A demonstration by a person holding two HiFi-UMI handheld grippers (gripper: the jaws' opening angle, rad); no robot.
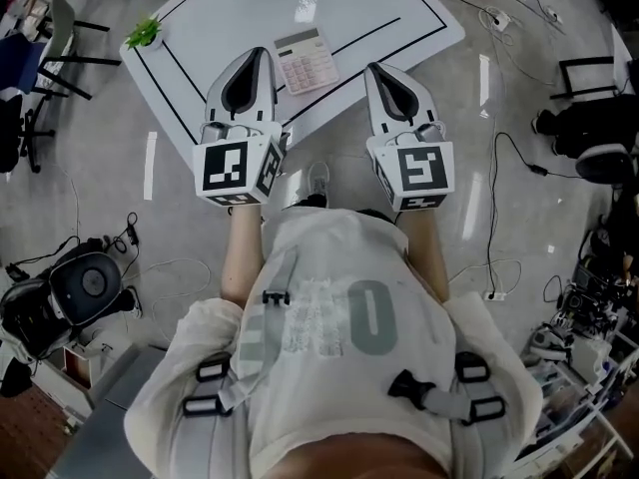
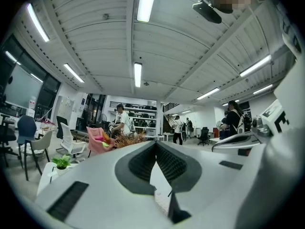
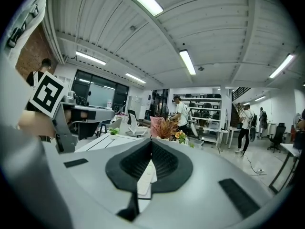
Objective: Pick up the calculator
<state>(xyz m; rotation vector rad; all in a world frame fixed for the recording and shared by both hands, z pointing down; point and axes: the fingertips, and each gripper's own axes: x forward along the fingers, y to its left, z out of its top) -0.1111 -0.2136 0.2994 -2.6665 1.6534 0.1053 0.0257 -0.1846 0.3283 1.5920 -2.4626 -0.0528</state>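
The calculator [image 1: 307, 60], pale pink and white with a grey display, lies flat near the front edge of a white table [image 1: 250, 8] marked with black lines. Both grippers are held out level side by side over that front edge. The left gripper [image 1: 257, 56] has its tip just left of the calculator; its jaws meet at the tip [image 2: 156, 144], shut and empty. Off to the calculator's right, the right gripper [image 1: 377, 71] also has its jaws closed tip to tip [image 3: 151, 144], holding nothing. Neither gripper view shows the calculator.
A small green plant [image 1: 145, 33] in a white pot stands at the table's left corner. Chairs [image 1: 60, 43] stand on the floor at left, black gear [image 1: 85, 282] at lower left, cables [image 1: 494, 188] and a black seat [image 1: 589, 138] at right. People walk in the background [image 2: 123, 123].
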